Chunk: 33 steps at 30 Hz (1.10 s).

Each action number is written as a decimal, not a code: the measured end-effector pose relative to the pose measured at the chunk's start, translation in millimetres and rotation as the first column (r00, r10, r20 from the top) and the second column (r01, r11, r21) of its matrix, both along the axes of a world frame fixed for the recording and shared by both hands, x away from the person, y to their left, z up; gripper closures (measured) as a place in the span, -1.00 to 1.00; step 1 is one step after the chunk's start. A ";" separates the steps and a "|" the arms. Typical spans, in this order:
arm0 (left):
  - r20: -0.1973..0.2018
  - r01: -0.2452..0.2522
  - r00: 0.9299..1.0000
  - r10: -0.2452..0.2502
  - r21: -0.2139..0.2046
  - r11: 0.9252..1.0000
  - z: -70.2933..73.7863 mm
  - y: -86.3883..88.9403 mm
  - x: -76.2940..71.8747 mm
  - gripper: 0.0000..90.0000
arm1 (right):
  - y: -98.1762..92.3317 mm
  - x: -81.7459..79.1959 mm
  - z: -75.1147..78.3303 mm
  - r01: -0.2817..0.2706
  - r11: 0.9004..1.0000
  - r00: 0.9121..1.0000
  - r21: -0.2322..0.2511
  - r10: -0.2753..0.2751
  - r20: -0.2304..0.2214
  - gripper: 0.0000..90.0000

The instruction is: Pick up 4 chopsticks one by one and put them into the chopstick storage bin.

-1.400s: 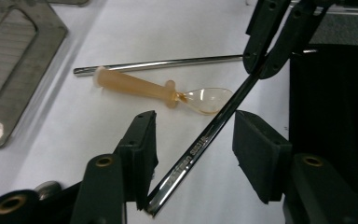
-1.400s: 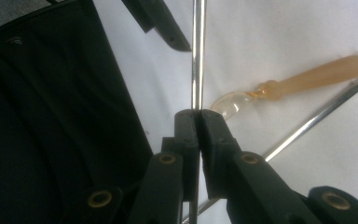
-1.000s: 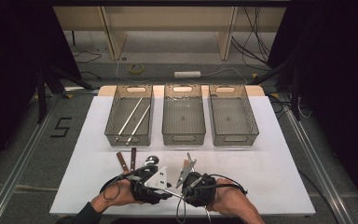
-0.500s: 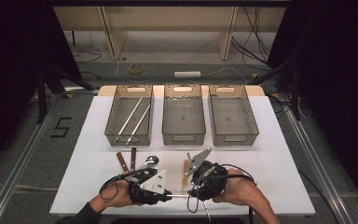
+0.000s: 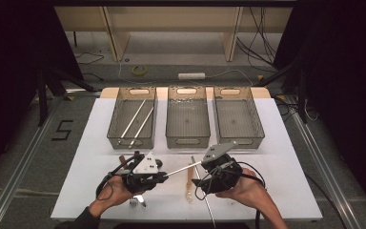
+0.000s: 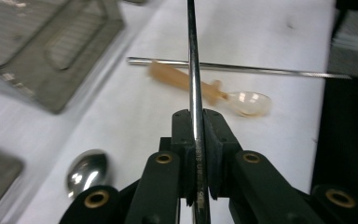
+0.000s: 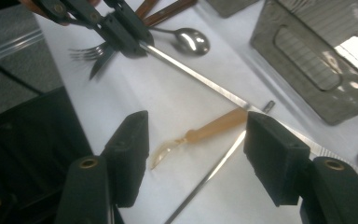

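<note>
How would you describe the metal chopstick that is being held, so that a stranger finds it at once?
On the white table, look just in front of the middle basket. There the left hand-held gripper pinches one end of a thin metal chopstick. It is lifted off the table, while the other loose chopstick lies flat beside a translucent plastic spoon.

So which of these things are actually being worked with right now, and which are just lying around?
In hand: metal rod, held by the left gripper, jaws shut on it; left tray, holding two like rods, probably its home.
Lying about: second rod, plastic spoon, metal spoon, fork, middle tray, right tray.
</note>
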<state>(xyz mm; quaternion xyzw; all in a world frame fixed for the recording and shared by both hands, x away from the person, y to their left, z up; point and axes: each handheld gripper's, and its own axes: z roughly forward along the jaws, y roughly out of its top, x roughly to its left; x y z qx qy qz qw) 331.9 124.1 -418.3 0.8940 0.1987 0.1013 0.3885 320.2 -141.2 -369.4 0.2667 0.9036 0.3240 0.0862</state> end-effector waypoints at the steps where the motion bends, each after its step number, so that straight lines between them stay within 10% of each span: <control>1: -0.011 -0.013 1.000 0.013 -0.020 1.000 0.4 2.7 1.4 0.85 | -0.7 0.7 -1.2 0.013 1.000 1.000 0.002 -0.013 0.003 -0.13; 20: 0.023 -0.264 0.964 0.266 -0.063 0.962 10.1 28.6 16.3 0.85 | -13.9 7.9 -27.5 0.208 0.978 0.978 0.023 -0.208 -0.003 -0.25; 33: 0.028 -0.418 0.906 0.423 -0.105 0.902 15.9 54.3 44.5 0.85 | -20.5 4.4 -47.5 0.227 0.974 0.973 -0.005 -0.227 -0.038 -0.30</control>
